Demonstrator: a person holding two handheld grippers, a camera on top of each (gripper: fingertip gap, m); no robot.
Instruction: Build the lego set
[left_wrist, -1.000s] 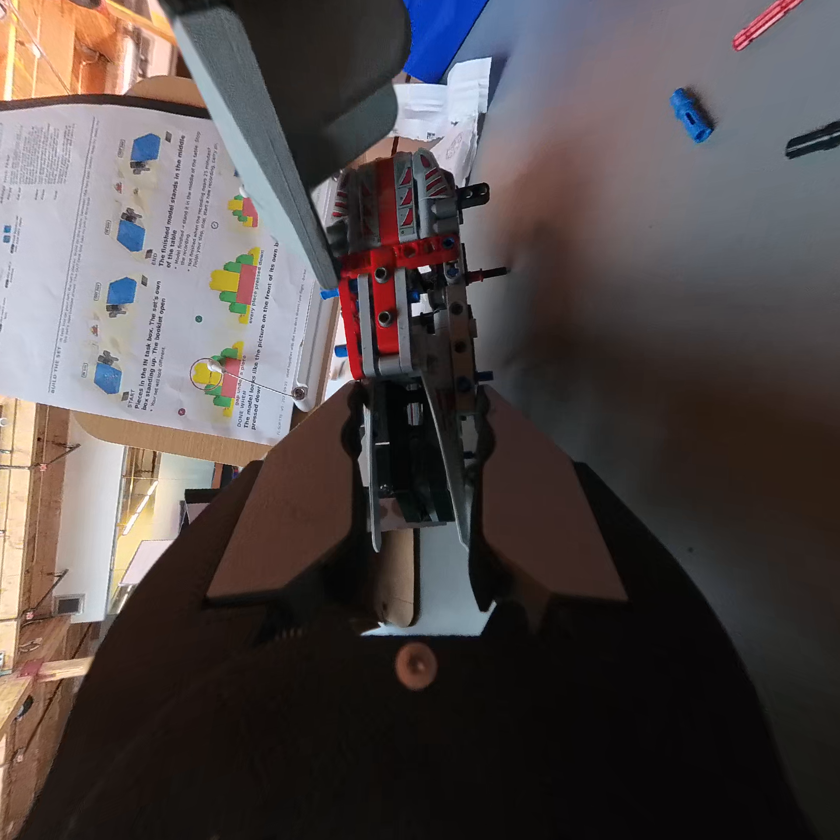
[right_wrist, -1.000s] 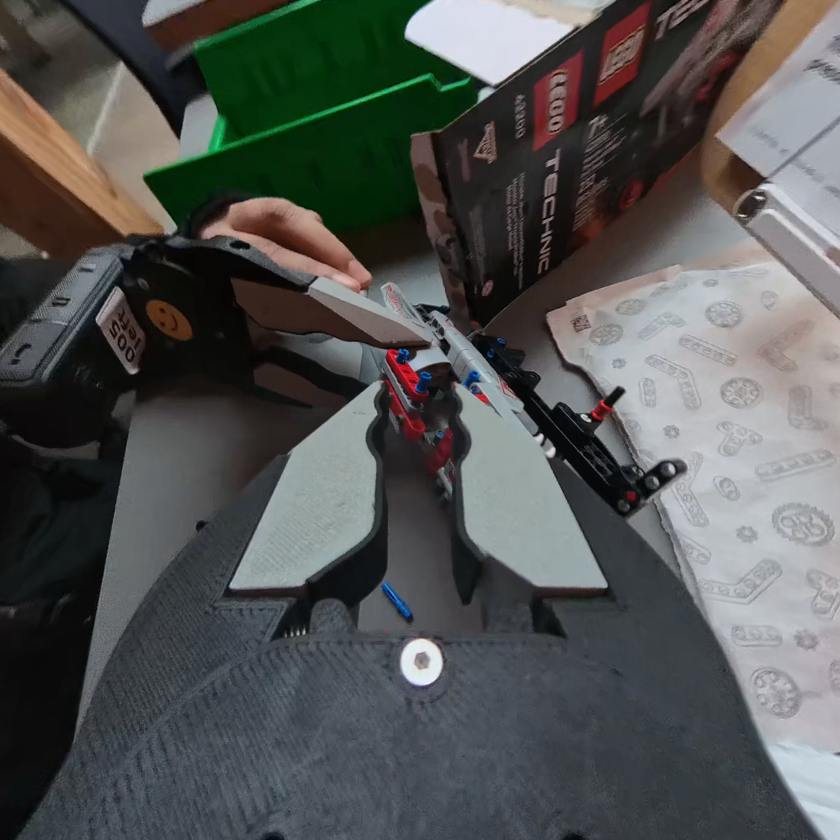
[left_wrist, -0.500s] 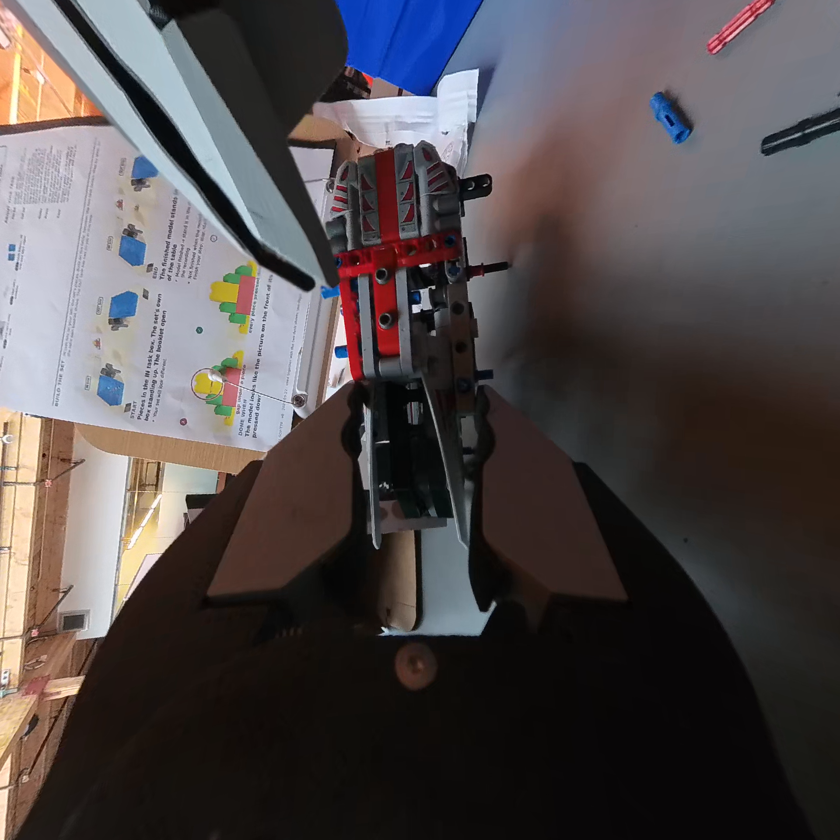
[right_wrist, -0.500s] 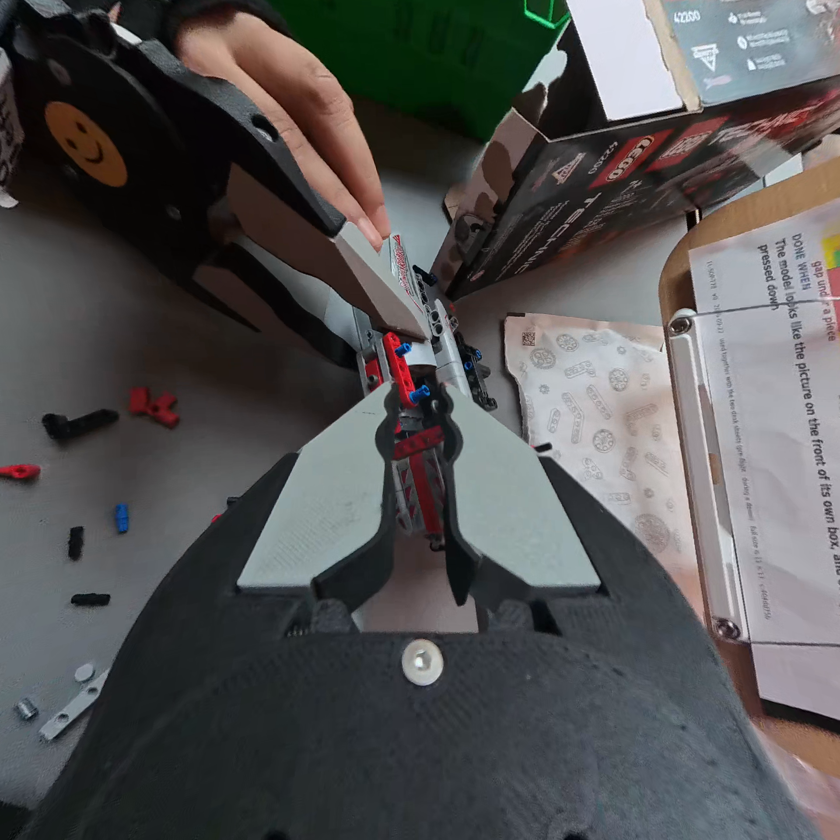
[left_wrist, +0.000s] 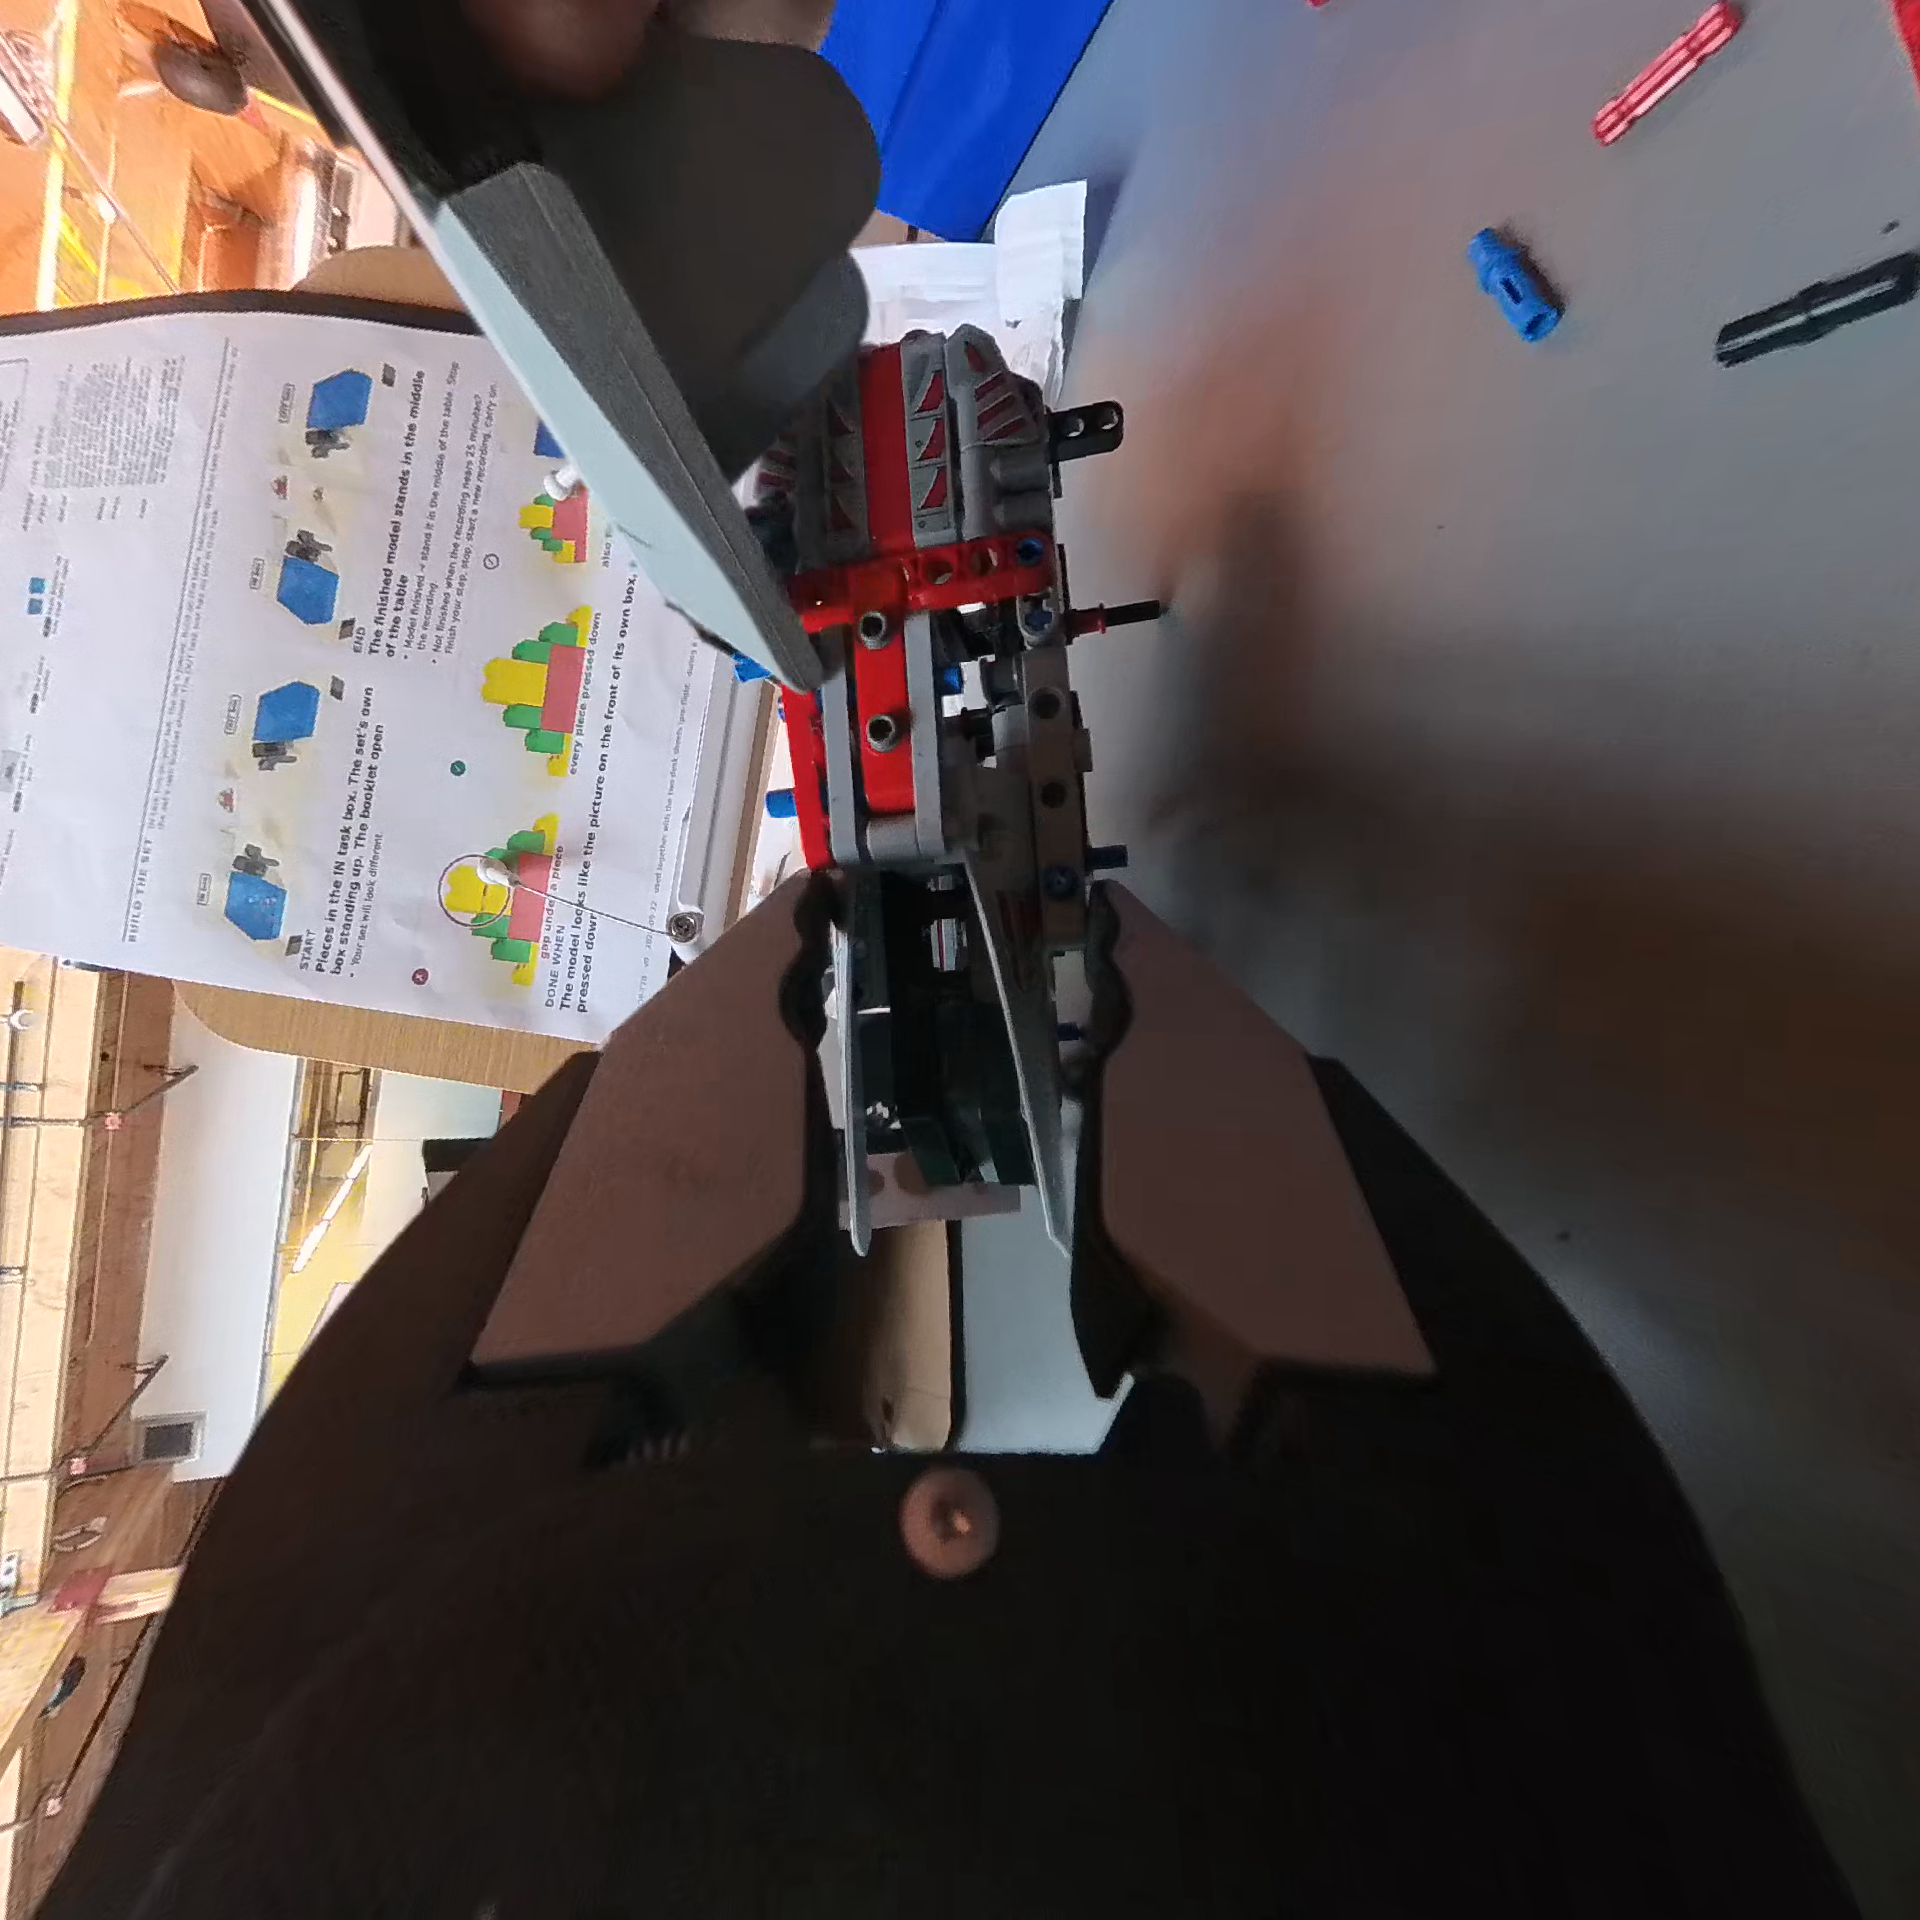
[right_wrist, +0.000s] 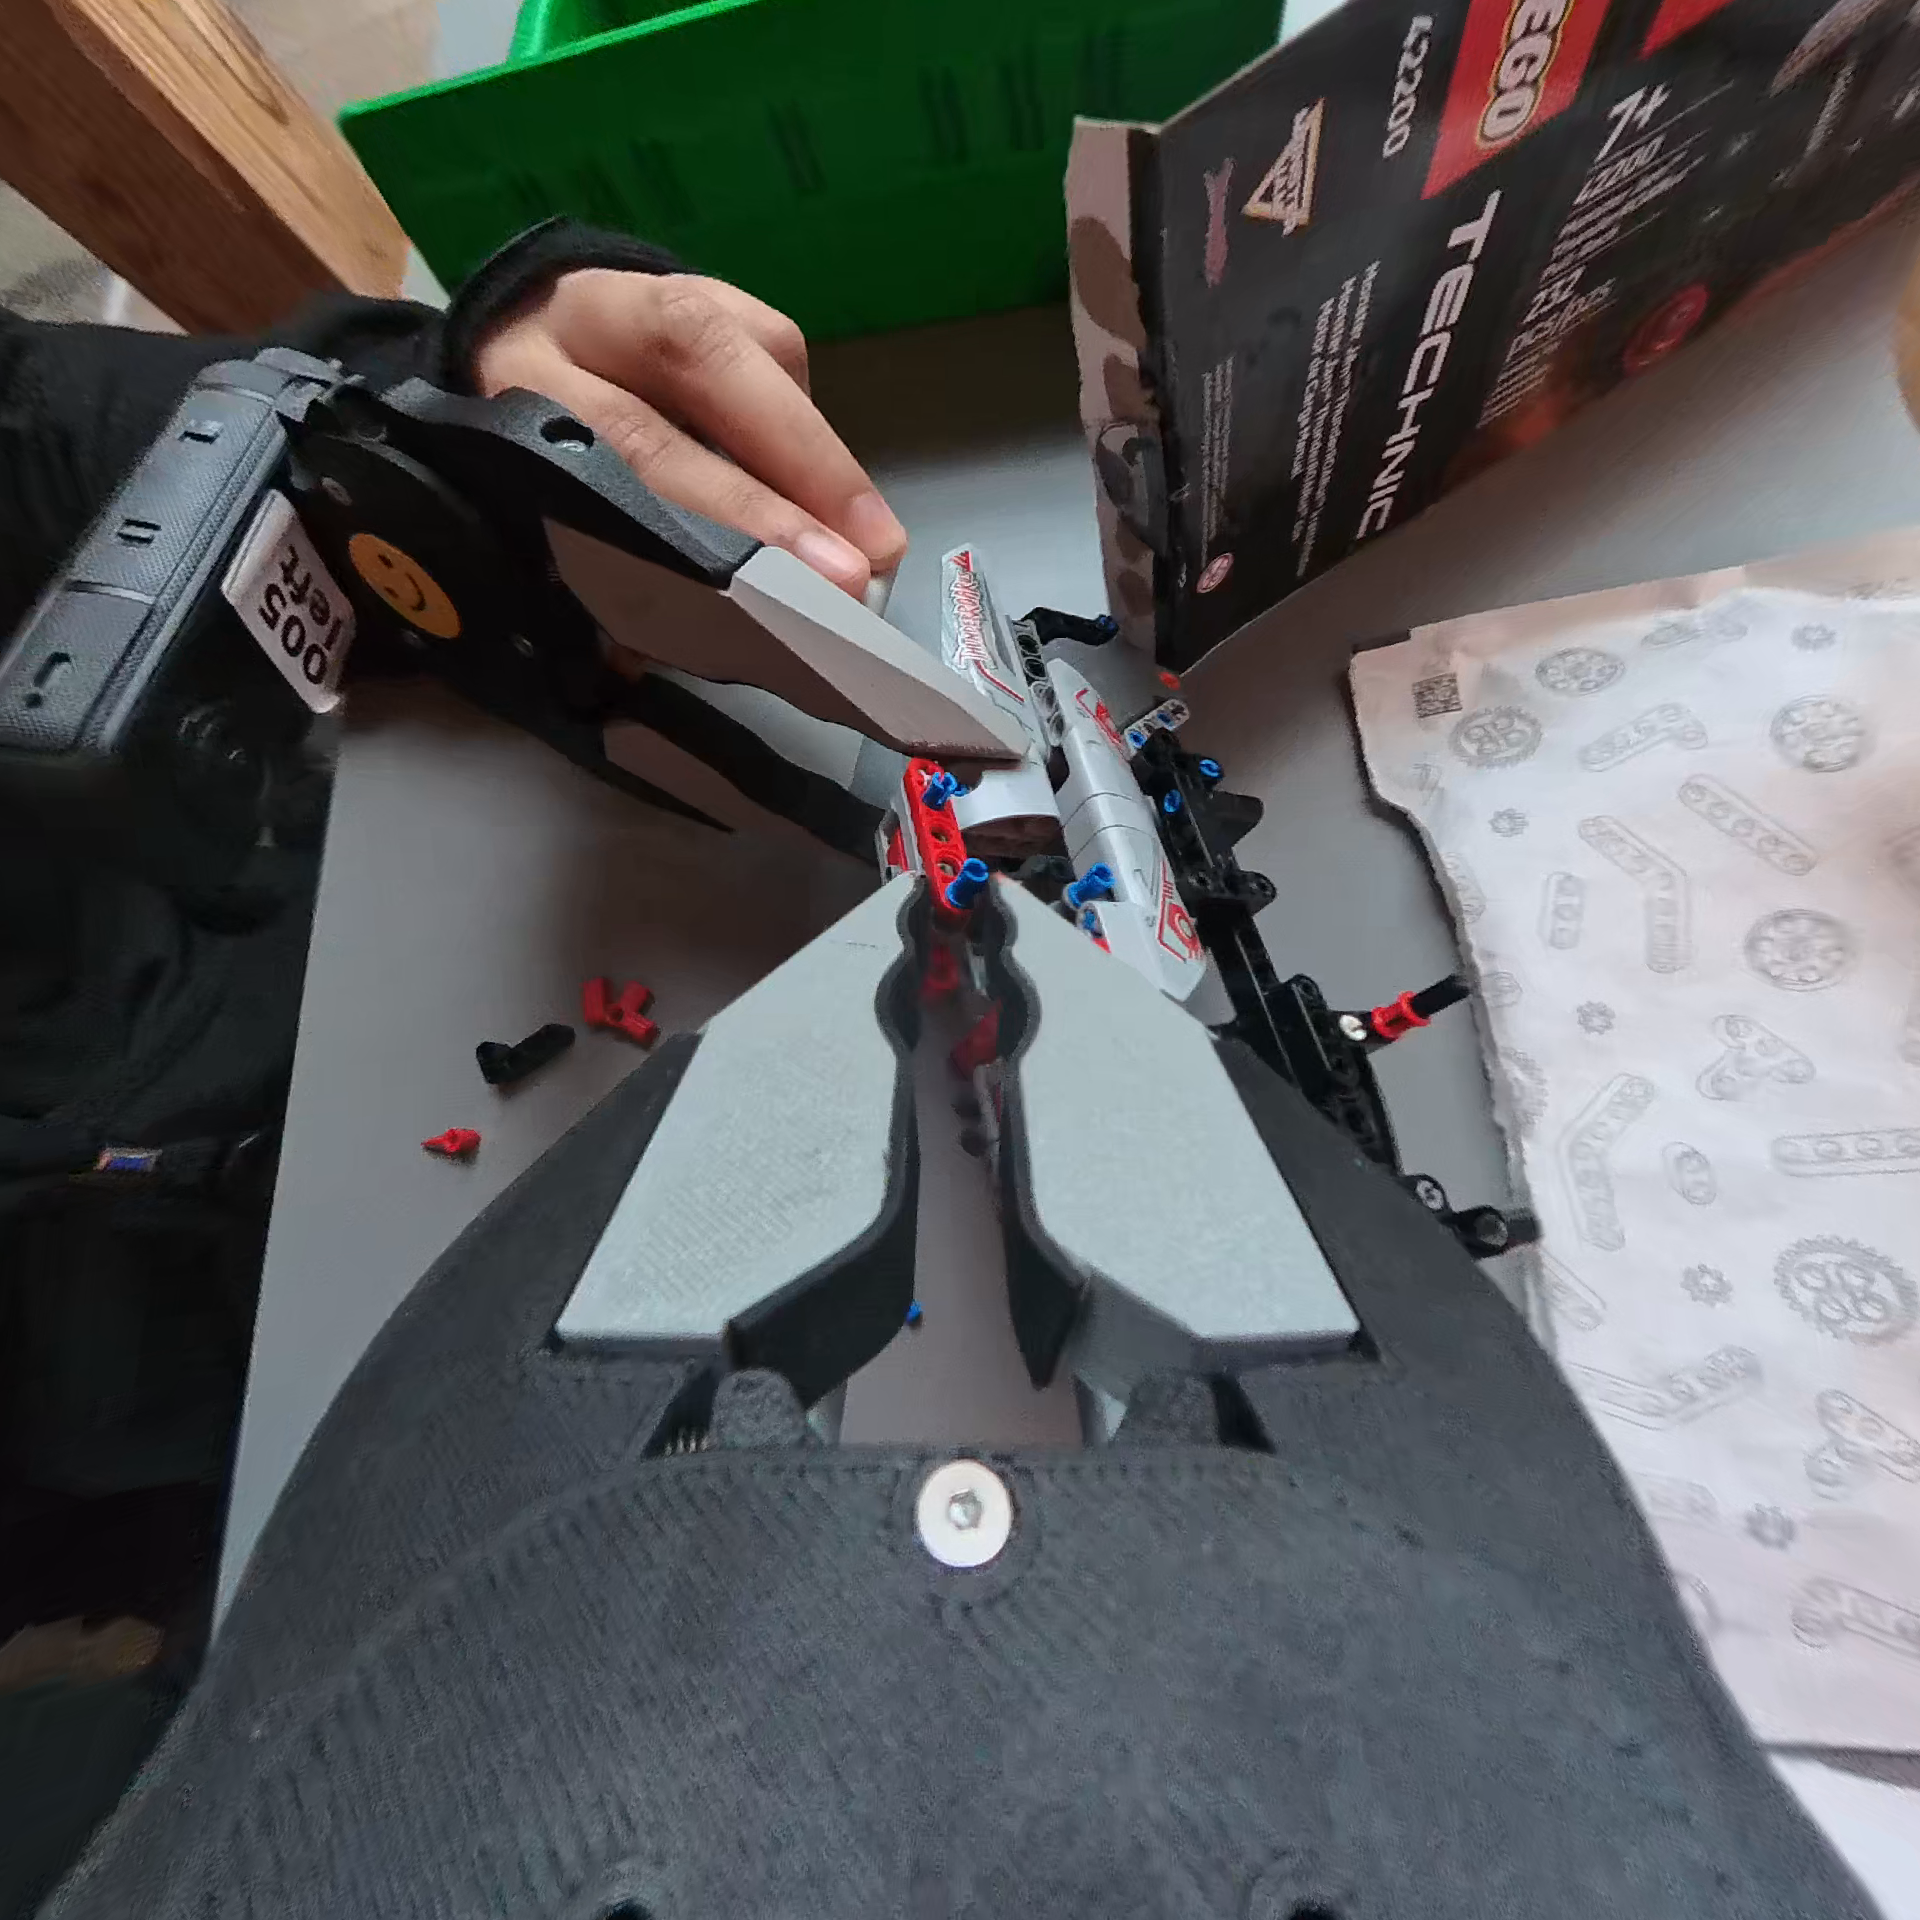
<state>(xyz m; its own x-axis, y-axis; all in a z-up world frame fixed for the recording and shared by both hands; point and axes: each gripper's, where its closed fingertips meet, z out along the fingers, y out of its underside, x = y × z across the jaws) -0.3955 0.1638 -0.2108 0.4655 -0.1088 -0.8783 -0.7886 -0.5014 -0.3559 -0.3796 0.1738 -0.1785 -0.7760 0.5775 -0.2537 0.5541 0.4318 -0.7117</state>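
Note:
A grey, red and black lego model (left_wrist: 935, 644) is held above the grey table (left_wrist: 1558, 831). My left gripper (left_wrist: 951, 914) is shut on the model's rear grey panels. My right gripper (right_wrist: 956, 904) is shut on the model's red front end (right_wrist: 940, 831), with red parts between its fingers. In the left wrist view a right gripper finger (left_wrist: 644, 447) comes in from the upper left and touches the model's side. In the right wrist view the left gripper (right_wrist: 862, 665) holds the model (right_wrist: 1101, 831) from the left, with a person's hand (right_wrist: 707, 416) on it.
A dark lego box (right_wrist: 1455, 260) stands behind, a green bin (right_wrist: 831, 135) farther back, and a printed paper bag (right_wrist: 1714, 1039) lies to the right. Loose parts lie on the table: red (right_wrist: 618, 1008), black (right_wrist: 525, 1051), a blue pin (left_wrist: 1514, 286), a black axle (left_wrist: 1818, 309). An instruction sheet (left_wrist: 312, 675) stands at the left. Across from one pair of fingers to the other is roughly 4 centimeters.
The right gripper has swung around the model's front end, first higher and then lower, and stays closed on it. The left gripper keeps its hold on the model.

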